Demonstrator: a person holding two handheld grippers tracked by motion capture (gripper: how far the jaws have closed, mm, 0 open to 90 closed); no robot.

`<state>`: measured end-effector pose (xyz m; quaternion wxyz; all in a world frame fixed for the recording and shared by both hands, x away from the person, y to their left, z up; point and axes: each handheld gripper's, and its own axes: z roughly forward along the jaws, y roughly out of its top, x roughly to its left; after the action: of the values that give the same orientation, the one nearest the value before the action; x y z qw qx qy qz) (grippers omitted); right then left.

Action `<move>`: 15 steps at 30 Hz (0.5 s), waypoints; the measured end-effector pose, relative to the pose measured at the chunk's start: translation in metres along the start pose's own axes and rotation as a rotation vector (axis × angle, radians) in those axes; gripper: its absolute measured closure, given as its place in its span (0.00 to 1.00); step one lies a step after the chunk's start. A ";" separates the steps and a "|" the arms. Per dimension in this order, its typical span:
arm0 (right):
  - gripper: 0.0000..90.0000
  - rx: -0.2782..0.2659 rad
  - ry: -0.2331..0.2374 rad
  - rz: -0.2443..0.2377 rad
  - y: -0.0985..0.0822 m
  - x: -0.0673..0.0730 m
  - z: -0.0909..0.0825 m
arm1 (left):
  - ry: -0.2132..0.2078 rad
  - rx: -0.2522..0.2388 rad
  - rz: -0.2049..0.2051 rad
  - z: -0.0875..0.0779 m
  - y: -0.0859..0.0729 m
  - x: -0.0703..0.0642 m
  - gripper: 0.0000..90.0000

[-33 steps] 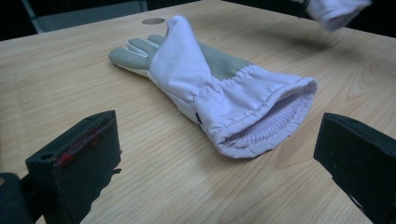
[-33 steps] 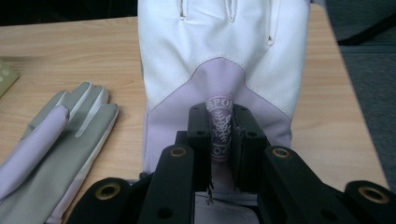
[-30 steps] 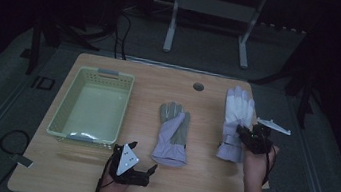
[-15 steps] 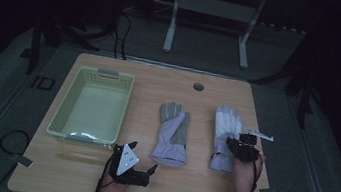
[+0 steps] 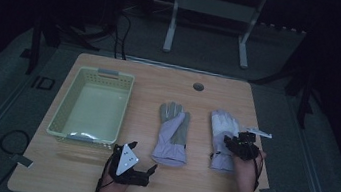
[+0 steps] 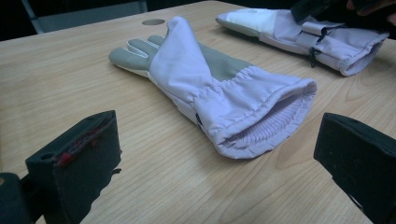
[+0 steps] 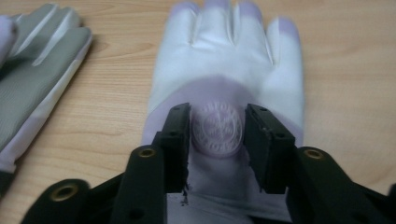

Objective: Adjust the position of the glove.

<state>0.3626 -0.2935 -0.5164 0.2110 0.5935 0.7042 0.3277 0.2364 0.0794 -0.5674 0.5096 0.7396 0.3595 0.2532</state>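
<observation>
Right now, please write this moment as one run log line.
right gripper: jaws just opening over right glove, laid flat | left gripper: open | left glove: untouched | basket: empty

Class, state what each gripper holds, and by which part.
Nothing is held. The right gripper, jaws just opening, straddles the white glove; the left gripper is open.

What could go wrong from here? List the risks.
1. The right gripper has just been opening its jaws, with the right glove between them; the fabric may catch and lift when it withdraws.
2. The left gripper has open jaws either side of the middle glove, at its cuff; a nudge could shift it.
</observation>
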 end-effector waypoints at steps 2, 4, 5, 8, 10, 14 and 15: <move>0.63 -0.011 0.042 -0.036 0.003 -0.003 -0.004 | 0.000 0.000 -0.001 0.000 0.000 0.000 0.00; 0.65 0.005 0.088 -0.079 0.007 -0.004 -0.007 | 0.001 -0.002 -0.003 0.000 0.000 0.000 0.00; 0.67 0.023 0.098 -0.093 0.009 -0.004 -0.009 | 0.001 -0.001 -0.003 0.000 0.000 0.000 0.00; 0.66 0.020 0.136 -0.141 0.015 -0.005 -0.015 | 0.002 -0.003 -0.003 0.000 0.000 0.000 0.00; 0.66 0.008 0.187 -0.183 0.019 -0.008 -0.017 | 0.002 -0.004 -0.005 0.000 0.000 0.000 0.00; 0.54 0.007 0.207 -0.244 0.026 -0.016 -0.020 | 0.002 -0.006 -0.005 0.000 0.000 0.000 0.00; 0.51 0.009 0.189 -0.254 0.027 -0.019 -0.021 | 0.002 -0.006 -0.005 0.000 0.000 0.000 0.00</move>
<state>0.3714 -0.3140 -0.4842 0.1809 0.4669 0.7918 0.3497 0.2364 0.0799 -0.5676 0.5121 0.7369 0.3610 0.2539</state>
